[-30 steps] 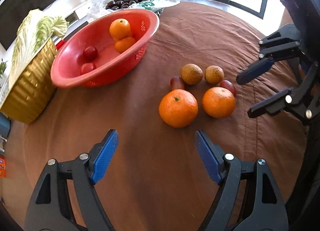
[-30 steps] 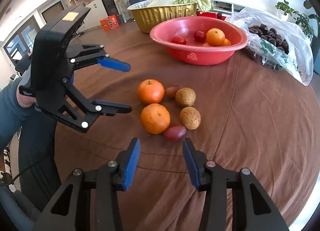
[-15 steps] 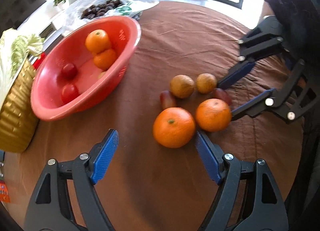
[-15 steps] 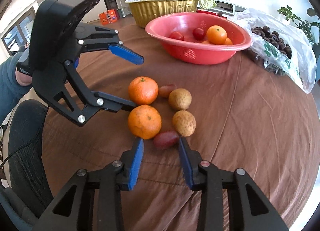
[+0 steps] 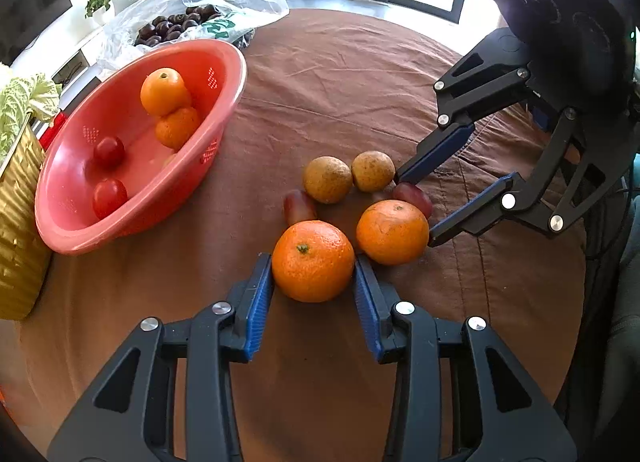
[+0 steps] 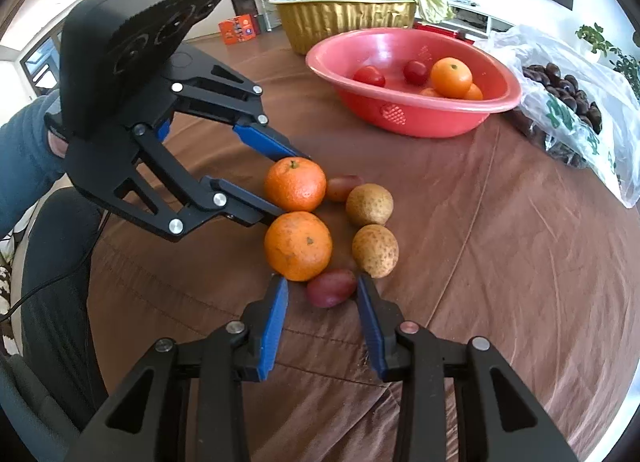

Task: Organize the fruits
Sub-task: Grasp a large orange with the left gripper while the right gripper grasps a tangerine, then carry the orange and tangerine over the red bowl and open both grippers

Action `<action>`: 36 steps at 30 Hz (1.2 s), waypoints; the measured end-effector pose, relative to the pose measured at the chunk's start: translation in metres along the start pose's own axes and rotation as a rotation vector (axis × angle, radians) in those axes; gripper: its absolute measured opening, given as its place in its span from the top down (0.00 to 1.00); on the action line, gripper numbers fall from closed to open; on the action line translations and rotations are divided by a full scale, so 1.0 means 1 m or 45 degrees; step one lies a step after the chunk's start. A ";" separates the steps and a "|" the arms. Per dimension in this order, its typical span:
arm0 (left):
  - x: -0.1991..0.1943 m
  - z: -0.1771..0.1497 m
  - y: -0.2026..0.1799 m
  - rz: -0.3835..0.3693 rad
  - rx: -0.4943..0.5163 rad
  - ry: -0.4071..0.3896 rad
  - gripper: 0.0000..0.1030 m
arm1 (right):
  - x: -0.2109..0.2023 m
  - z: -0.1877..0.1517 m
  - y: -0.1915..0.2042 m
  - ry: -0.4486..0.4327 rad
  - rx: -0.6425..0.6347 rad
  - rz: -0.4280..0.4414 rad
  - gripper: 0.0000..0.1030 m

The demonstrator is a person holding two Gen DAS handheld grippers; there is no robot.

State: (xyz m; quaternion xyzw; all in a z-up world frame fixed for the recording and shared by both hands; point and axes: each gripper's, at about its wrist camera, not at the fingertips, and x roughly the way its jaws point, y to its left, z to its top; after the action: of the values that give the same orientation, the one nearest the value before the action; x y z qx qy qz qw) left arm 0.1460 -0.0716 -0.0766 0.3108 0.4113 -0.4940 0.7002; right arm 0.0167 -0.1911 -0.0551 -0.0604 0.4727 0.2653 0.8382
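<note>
On the brown tablecloth lie two oranges, two brown round fruits (image 5: 327,179) and two small red fruits. My left gripper (image 5: 312,262) straddles the nearer orange (image 5: 313,260). Its jaws are closing and both blue pads touch the orange's sides, as the right wrist view also shows for the left gripper (image 6: 286,186). My right gripper (image 6: 320,282) stands open around a small red fruit (image 6: 331,288), with a gap on the left side. The second orange (image 6: 298,245) sits just beside that left finger. A red basin (image 5: 224,62) holds two oranges and two red fruits.
A gold basket (image 5: 16,222) with cabbage stands left of the basin. A plastic bag of dark chestnuts (image 5: 208,10) lies behind it. The other red fruit (image 5: 298,206) lies between the orange and the brown fruits. A person's blue sleeve (image 6: 24,166) holds the left gripper.
The left gripper moved forward over the near orange and its jaws narrowed onto it. The right gripper came in around the small red fruit, jaws slightly narrower.
</note>
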 end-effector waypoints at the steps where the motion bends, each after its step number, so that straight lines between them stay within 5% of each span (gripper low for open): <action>1: -0.002 -0.001 0.000 0.001 -0.007 -0.005 0.65 | 0.000 -0.001 0.000 0.002 -0.011 0.001 0.63; 13: -0.020 -0.034 0.004 0.044 -0.087 -0.005 0.65 | 0.002 0.002 0.009 0.046 -0.157 -0.041 0.63; 20: -0.024 -0.038 0.001 0.045 -0.095 -0.003 0.65 | 0.002 0.004 0.011 0.048 -0.230 -0.070 0.75; 36: -0.042 -0.033 0.008 0.096 -0.139 -0.061 0.64 | -0.025 0.002 0.002 -0.021 -0.180 -0.029 0.76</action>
State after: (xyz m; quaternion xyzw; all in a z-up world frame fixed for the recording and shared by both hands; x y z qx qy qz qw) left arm 0.1375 -0.0230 -0.0551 0.2754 0.4087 -0.4513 0.7440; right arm 0.0070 -0.1988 -0.0338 -0.1227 0.4452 0.2888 0.8386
